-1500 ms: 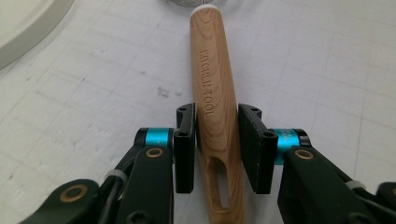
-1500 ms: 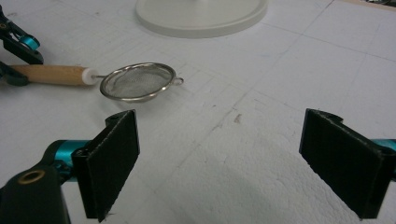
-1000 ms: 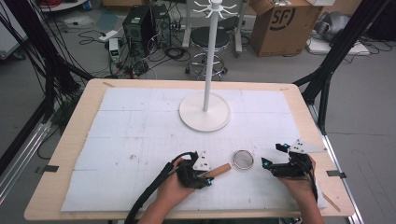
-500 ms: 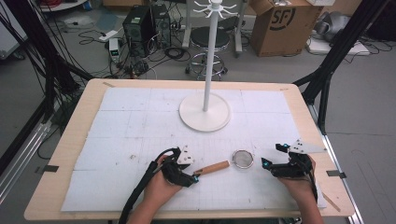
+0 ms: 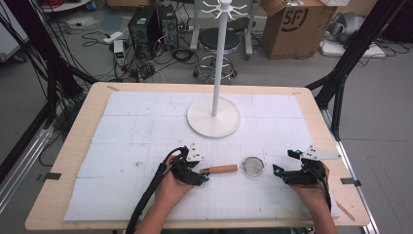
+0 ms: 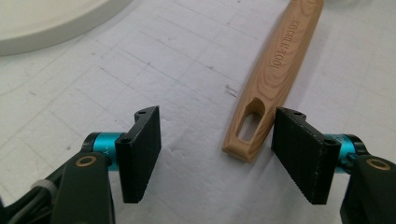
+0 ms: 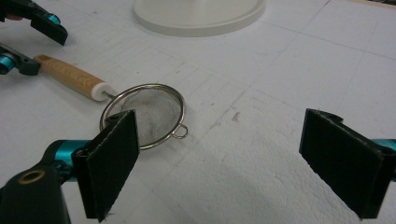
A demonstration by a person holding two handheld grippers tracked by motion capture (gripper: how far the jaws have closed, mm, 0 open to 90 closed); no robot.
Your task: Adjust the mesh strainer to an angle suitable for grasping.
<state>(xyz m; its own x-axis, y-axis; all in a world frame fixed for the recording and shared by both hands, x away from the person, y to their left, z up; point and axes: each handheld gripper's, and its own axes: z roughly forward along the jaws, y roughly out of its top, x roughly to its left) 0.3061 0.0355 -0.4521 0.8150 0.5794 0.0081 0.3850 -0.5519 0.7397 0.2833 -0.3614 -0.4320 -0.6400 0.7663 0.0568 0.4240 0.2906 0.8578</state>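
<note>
A small metal mesh strainer (image 5: 253,165) with a wooden handle (image 5: 221,169) lies flat on the white mat. My left gripper (image 5: 204,175) sits at the handle's free end. Its jaws have just been opening. In the left gripper view the left gripper (image 6: 217,116) is open, and the handle's slotted end (image 6: 252,130) lies between the pads, close to the right one but unclamped. My right gripper (image 5: 285,162) rests just right of the strainer bowl (image 7: 144,116), open with nothing between its pads (image 7: 112,163). The left gripper (image 7: 35,46) also appears far off in the right gripper view.
A white stand with a round base (image 5: 213,117) and a tall pole (image 5: 220,58) rises at the middle back of the mat. The wooden table edge (image 5: 83,141) frames the mat. Boxes, cables and a stool sit on the floor beyond.
My left gripper has slid left along the handle toward its end and its jaws have spread, releasing the handle. The strainer and the right gripper have stayed put.
</note>
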